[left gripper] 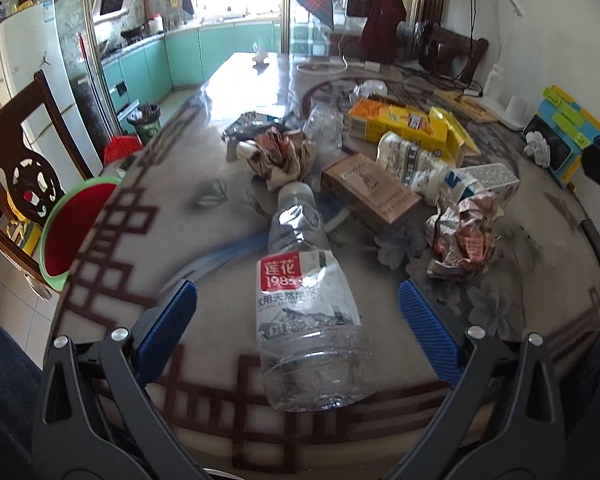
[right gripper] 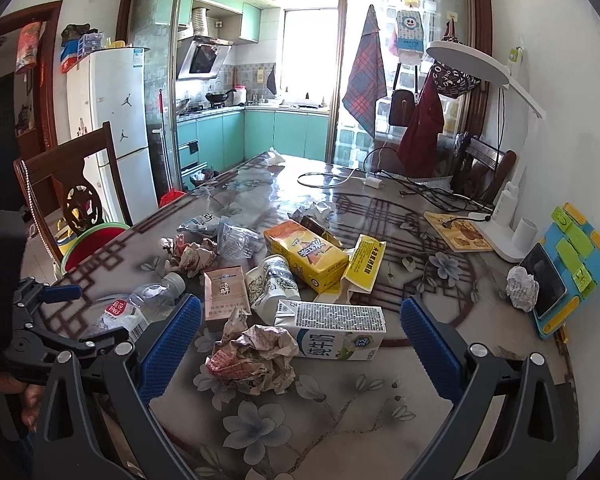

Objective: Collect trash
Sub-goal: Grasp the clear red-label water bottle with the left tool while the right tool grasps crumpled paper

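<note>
While the crushed clear plastic water bottle with the red-and-white label (left gripper: 304,320) lies on its side near the front edge of the glass-topped patterned table (left gripper: 148,216), the left gripper (left gripper: 298,322) straddles it with both blue ribbed fingers (left gripper: 168,320) spread wide, neither touching it. From the bottle, the cap end points toward 12 o'clock, at a crumpled brown-and-white paper ball (left gripper: 278,154); a brown cigarette carton (left gripper: 370,192) lies at about 1 o'clock.

The right gripper (right gripper: 300,340) is likewise spread apart and empty, hovering over a second crumpled printed paper wad (right gripper: 252,356), with a white-and-blue milk carton (right gripper: 332,330) just beyond at 1 o'clock.

To grasp well, the left gripper would best close across the labelled midsection, squarely and gently, since the thin empty wall will likely buckle and could squirt out sideways. A red bin with a green rim (left gripper: 74,226) waits off the table edge at roughly 10 o'clock, a probable drop point.
</note>
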